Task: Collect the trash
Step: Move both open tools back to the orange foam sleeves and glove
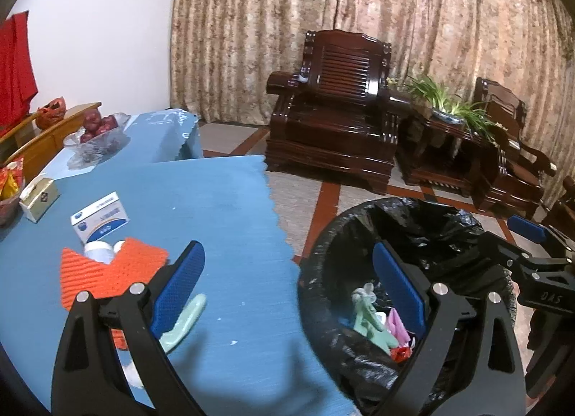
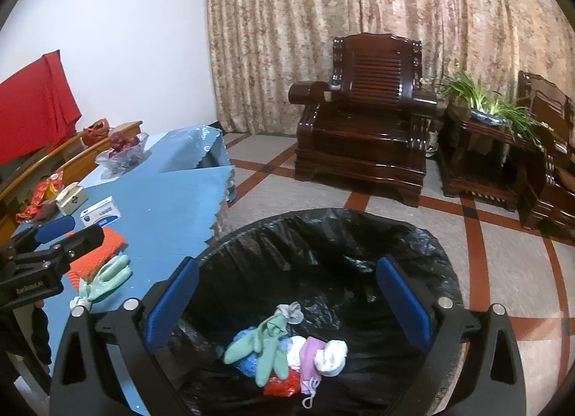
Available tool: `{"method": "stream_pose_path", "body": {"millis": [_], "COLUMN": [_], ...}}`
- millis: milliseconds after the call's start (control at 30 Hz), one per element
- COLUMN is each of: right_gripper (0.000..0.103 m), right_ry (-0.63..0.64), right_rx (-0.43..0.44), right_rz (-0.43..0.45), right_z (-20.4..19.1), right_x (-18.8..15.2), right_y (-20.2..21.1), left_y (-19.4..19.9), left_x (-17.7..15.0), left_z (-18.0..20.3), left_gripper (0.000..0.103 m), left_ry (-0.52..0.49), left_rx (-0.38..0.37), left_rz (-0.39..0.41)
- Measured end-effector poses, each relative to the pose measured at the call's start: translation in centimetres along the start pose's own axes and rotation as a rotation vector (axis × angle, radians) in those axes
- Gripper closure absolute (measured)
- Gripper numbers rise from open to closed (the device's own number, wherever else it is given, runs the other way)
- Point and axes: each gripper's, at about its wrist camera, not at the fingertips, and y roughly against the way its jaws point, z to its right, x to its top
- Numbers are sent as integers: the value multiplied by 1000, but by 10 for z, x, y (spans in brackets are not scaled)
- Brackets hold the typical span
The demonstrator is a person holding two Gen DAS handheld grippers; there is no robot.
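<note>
Currently: green glove (image 2: 107,274), on blue table (image 1: 222,222) beside orange mat (image 1: 107,272); thin, limp, light, likely slippery — pinch at cuff. Left gripper (image 1: 287,283), right gripper (image 2: 287,301): both wide apart, empty. Bin (image 2: 445,254) holds discarded gloves.

Bin standing beside the table

A glove (image 2: 267,347) is lying in the bin (image 2: 323,232), right of the table (image 2: 169,215); another glove (image 2: 107,277) is resting on it, armchair (image 2: 366,143) sitting behind.
</note>
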Motion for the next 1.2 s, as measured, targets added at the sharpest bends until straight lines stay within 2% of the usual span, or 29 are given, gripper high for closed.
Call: {"method": "stream_pose_path", "body": {"millis": [733,1200], "right_gripper": [6,6], "right_ry": [85,137], "right_rx": [100,194], "right_rz": [-7,-17], "right_z": [-65,-119], "right_x": [9,9], "right_y": [-14,-29], "left_y": [21,42], "left_x": [-4,-22], "left_z": [-74,-143], "left_gripper": [11,11], "left_ry": [79,143], "left_rx": [123,256], "left_rz": [15,13]}}
